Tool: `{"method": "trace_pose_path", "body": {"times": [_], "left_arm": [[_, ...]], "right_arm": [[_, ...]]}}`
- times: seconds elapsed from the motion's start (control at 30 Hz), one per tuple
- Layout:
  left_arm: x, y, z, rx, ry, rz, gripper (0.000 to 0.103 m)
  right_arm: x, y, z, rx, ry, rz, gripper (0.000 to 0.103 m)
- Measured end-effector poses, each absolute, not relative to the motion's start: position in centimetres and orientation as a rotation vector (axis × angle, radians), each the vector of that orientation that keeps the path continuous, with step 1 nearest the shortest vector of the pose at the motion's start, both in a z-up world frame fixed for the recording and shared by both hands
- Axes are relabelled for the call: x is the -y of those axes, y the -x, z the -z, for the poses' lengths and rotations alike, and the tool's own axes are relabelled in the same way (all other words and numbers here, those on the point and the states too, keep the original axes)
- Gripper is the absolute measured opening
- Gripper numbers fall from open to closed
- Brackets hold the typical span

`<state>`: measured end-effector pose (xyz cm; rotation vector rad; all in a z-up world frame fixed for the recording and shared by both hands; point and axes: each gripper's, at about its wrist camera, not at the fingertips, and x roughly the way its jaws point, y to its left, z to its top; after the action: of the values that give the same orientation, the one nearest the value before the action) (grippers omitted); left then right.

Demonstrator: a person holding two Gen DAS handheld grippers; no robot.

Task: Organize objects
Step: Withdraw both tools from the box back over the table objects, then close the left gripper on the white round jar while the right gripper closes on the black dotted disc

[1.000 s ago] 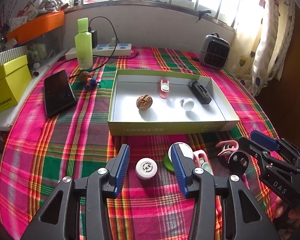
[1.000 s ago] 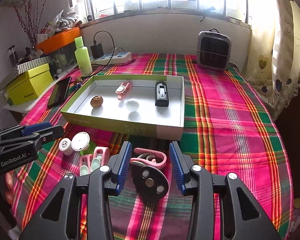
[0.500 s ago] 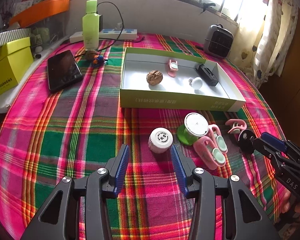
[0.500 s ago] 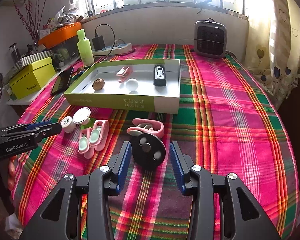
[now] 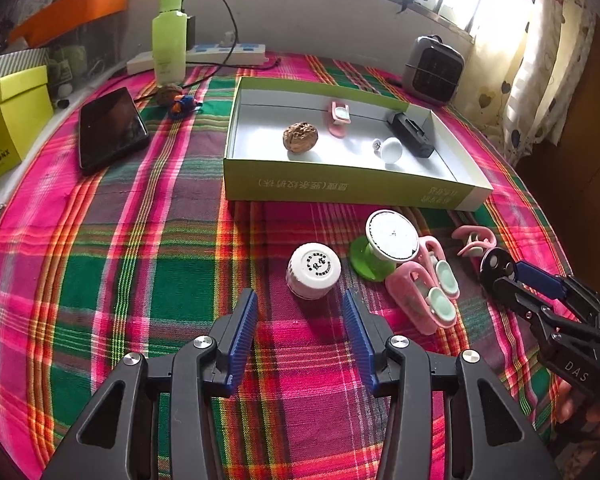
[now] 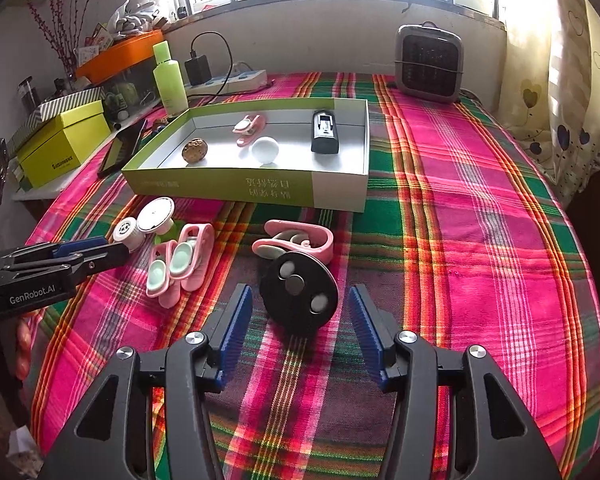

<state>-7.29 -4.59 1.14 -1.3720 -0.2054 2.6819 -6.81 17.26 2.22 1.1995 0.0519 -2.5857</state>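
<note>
The step in hand appears to be a double pick-up, with both tools lined up on things lying on the plaid cloth (image 5: 148,264) in front of the shallow green tray (image 5: 340,192). The left gripper (image 5: 300,312) is held about half open and empty, the small white capped jar (image 5: 313,270) lying just beyond its blue ribbed pads. The right gripper (image 6: 300,312) has just been opened wide, and the black disc (image 6: 299,295) stands between its pads, untouched by either. Each tool would best be brought lower and further forward before closing, so that the pads meet the sides squarely. The jar is round, smooth and hard, so it may roll; the disc is flat and thin-edged, with 3 pale studs.
</note>
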Motion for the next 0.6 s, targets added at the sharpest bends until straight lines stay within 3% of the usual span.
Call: {"method": "trace_pose_path", "body": {"times": [0.6], "left_arm": [[4.0, 9.0, -1.1, 0.139, 1.344, -2.706, 0.046]], "right_arm": [[-17.1, 8.4, -1.4, -0.075, -1.256, 2.586, 0.052]]}}
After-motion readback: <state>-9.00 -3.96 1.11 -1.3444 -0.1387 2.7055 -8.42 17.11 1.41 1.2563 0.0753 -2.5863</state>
